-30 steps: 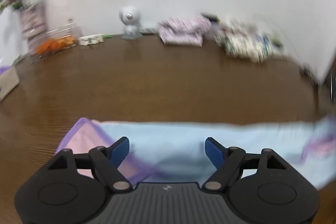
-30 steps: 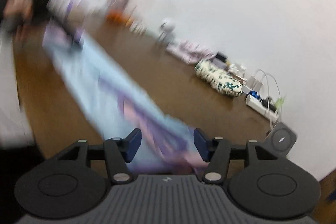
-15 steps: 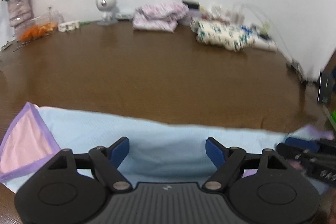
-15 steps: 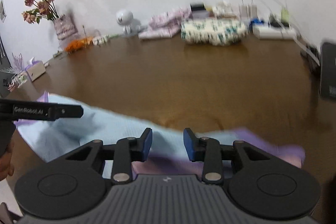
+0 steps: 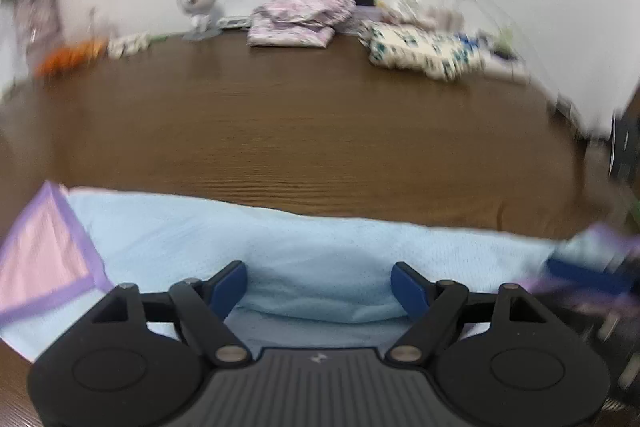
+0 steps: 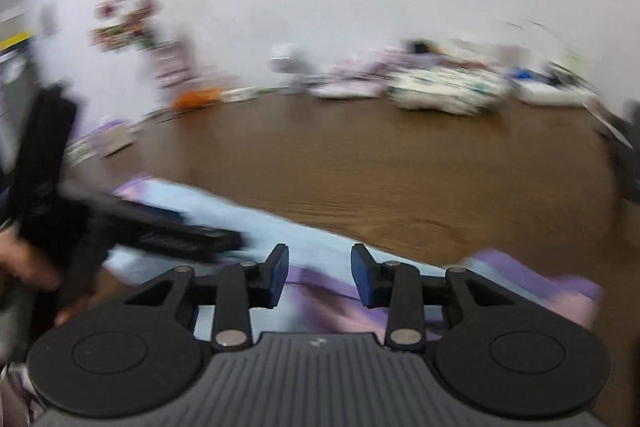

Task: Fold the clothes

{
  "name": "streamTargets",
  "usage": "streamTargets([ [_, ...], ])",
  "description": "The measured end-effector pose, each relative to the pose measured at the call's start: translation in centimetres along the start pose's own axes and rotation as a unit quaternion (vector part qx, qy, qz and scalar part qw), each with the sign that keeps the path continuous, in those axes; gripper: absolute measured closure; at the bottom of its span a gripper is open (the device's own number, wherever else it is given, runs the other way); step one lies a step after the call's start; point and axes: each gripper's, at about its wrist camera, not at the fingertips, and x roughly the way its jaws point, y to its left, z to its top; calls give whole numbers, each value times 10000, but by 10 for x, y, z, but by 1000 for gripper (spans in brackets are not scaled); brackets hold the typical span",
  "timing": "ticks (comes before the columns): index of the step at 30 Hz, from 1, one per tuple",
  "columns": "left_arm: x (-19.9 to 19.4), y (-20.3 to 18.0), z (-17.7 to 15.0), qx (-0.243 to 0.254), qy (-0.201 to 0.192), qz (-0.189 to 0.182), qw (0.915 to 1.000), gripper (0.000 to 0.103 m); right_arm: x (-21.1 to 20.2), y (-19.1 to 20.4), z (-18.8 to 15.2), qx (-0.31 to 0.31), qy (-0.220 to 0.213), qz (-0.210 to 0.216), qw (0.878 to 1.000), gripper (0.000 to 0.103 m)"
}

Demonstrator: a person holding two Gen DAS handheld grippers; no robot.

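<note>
**On the near table edge: both tools over a light-blue garment**

Between the left tool's [image 5: 319,283] widely spread jaws lies a raised fold of the light-blue garment [image 5: 304,247], untouched by either pad. The right tool [image 6: 319,275] has just been narrowing and then eased slightly; its jaws stand partly apart over the garment's purple-trimmed end, gripping nothing. The garment stretches along the near edge of the brown table [image 5: 320,131]. Far back sit folded pink clothes [image 5: 296,23] and a patterned bundle [image 5: 424,53].
</note>
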Motion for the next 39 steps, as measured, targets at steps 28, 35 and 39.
streamTargets([
  [28, -12, 60, 0, -425, -181, 828, 9955, 24, 29, 46, 10, -951, 414, 307, 9941, 85],
  [35, -12, 60, -13, -241, -171, 946, 9951, 22, -3, 19, -6, -384, 94, -245, 9989, 62],
  [39, -12, 60, -16, -276, -241, 925, 9950, 20, -68, -22, -26, 697, -1042, -1395, 9823, 20],
])
